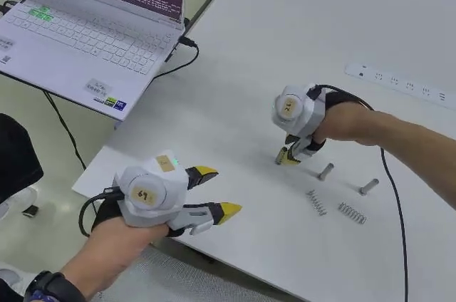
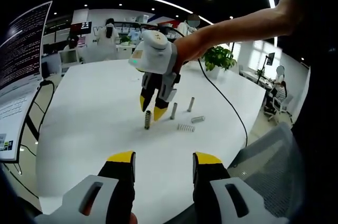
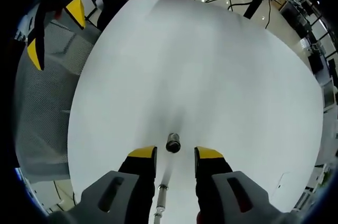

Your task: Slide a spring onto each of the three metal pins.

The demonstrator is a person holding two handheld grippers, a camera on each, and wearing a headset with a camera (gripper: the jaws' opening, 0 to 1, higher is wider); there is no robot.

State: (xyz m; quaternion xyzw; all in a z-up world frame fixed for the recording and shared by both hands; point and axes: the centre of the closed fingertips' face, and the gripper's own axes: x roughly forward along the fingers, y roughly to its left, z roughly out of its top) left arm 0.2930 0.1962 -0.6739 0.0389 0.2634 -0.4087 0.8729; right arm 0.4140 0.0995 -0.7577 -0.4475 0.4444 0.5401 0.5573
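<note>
Springs (image 1: 351, 213), small silver wire coils, are lying by the white worktop's (image 1: 285, 31) front edge: probably light, squashy; grip mid-length. Left gripper (image 1: 218, 190) and right gripper (image 1: 287, 160) are gaping.

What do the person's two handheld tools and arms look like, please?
Both the left tool and the right tool have rounded white bodies, dark grey jaws with yellow tips, a round yellowish sticker and a black cable. The forearms are unsleeved; the left wrist wears a black wristband.

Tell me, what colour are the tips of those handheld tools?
Bright yellow, on the left tool and right tool alike; the head view shows it best.
</note>
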